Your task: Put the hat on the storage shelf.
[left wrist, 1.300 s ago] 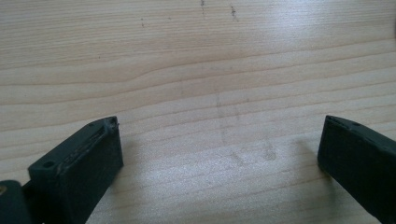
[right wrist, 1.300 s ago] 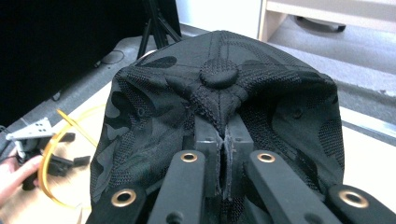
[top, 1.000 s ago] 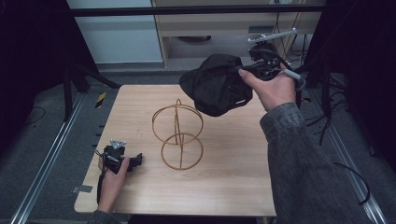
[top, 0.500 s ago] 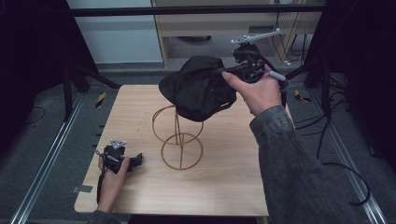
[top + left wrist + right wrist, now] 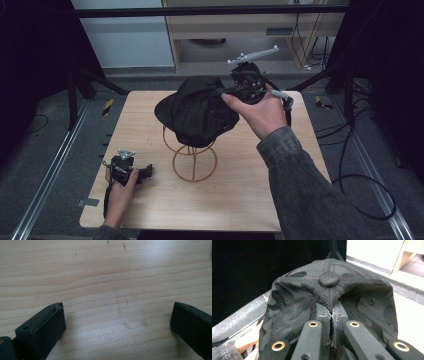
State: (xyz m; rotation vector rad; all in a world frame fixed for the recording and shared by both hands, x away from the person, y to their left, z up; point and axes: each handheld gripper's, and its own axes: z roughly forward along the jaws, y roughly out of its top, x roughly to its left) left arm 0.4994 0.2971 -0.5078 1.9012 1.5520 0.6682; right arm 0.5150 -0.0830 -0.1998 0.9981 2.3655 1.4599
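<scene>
Right gripper (image 5: 226,95) holds the cap (image 5: 196,111), jaws pinched tight together on a fold of crown fabric; the right gripper view puts the bite just under the top button (image 5: 329,279), with the cloth (image 5: 287,307) draping away to both sides. A grip that high likely lets the cap hang open-side down, so its hollow can drop over something. In the high view the cap is in the air above the middle of the table (image 5: 240,200), directly over the gold wire stand (image 5: 194,159); the stand's upper loop is hidden behind the fabric, and I cannot tell whether cap and wire touch yet. Stand is upright near table centre, round base ring flat on the wood, probably set there as the form to dress. Left gripper (image 5: 145,171) rests low at the near left corner, well apart from the stand, jaws wide apart with nothing between them; the left gripper view has bare wood grain (image 5: 107,290) between the two black pads (image 5: 50,322). Parked there, it keeps clear of the lowering path. Judgement: placement under way, cap not yet seated.
</scene>
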